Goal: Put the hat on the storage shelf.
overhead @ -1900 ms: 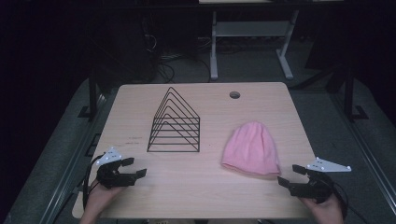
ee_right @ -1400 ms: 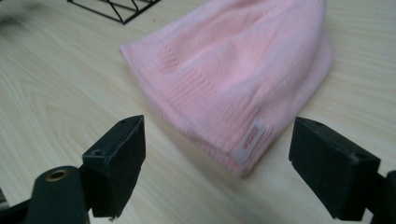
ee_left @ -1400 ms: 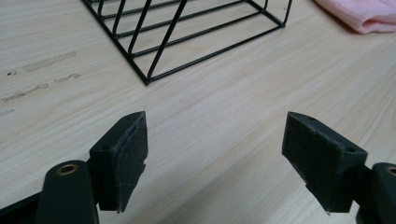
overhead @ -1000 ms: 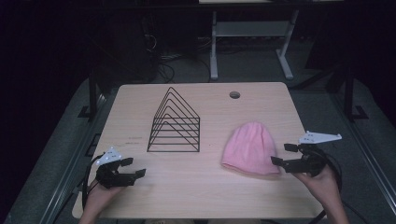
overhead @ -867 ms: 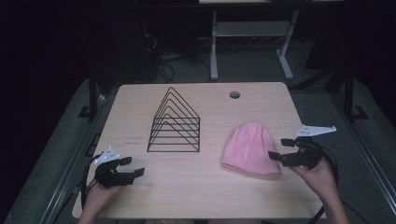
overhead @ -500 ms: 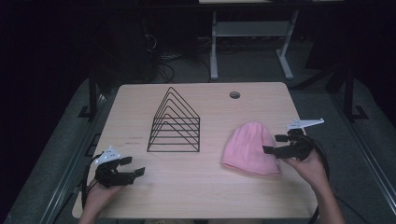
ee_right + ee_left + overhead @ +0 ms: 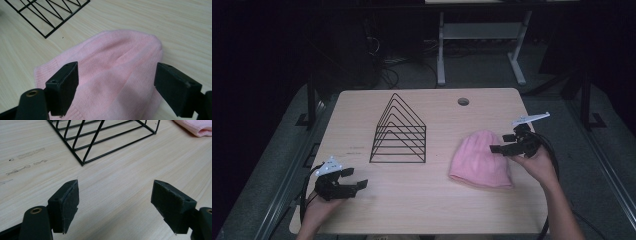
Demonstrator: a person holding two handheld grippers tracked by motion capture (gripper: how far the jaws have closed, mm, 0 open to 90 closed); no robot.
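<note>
A pink knit beanie [image 7: 480, 159] lies flat on the right part of the wooden table [image 7: 437, 210]. My right gripper [image 7: 499, 147] hovers over the beanie's right edge, jaws wide open; in the right gripper view the beanie [image 7: 117, 72] lies below and between the two pads [image 7: 63, 87]. A black wire triangular rack [image 7: 399, 131] stands at the table's middle. My left gripper [image 7: 357, 179] rests low near the front left corner, open, with bare wood between its pads [image 7: 65, 203]. The rack's near corner [image 7: 82, 162] lies ahead of it, with a bit of the beanie [image 7: 197, 127] at top right.
A round cable hole [image 7: 463, 101] sits near the table's far edge. Behind the table stand a white frame leg [image 7: 441, 50] and cables on a dark floor. Bare wood spans the front middle between the two hands.
My right gripper moved from the front right corner up and left, over the beanie's right edge. The left gripper stayed in place, open.
</note>
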